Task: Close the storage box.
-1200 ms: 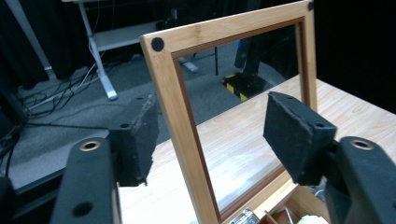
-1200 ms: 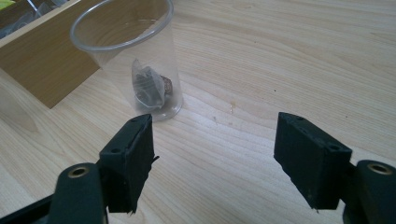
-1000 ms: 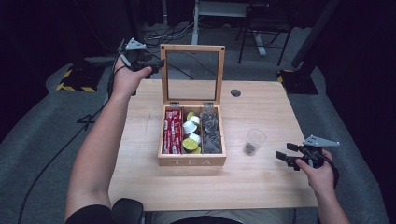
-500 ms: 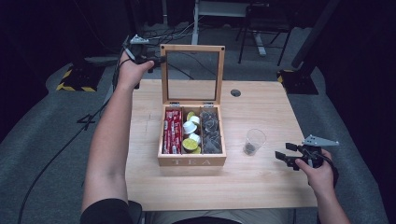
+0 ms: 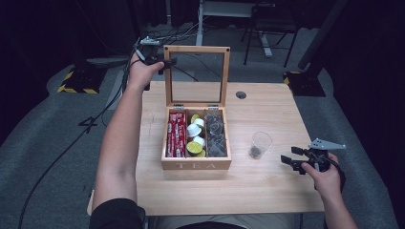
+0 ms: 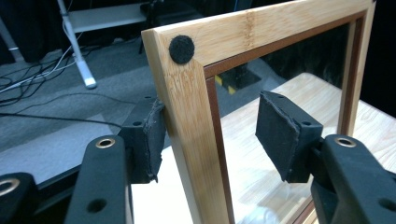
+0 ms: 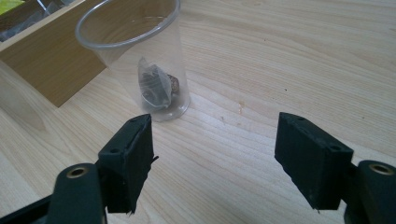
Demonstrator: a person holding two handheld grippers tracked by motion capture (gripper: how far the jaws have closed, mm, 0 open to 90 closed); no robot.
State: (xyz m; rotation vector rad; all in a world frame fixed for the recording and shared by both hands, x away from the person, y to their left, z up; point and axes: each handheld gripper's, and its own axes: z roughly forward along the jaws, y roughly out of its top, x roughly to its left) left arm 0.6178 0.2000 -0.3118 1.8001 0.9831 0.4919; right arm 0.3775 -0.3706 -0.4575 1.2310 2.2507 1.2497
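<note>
Left arm stretched far forward, wrist raised, left gripper pointing level toward the right; jaws just closing, one pad touching, the other apart; right hand low and near, right gripper aimed leftward, jaws spread wide, holding nothing.

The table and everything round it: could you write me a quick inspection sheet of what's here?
Surface: pale wooden table, small round hole near the far edge.
Job's things: wooden tea box, its glass lid upright; sachets and pods inside.
Clutter: clear plastic cup with a tea bag in it.
Grippers: left gripper straddles the lid's frame, one pad touching, fingers just closing; right gripper open beside the cup.
Cables: several trail across the floor.
Surroundings: grey floor, dark room, stands behind.
</note>
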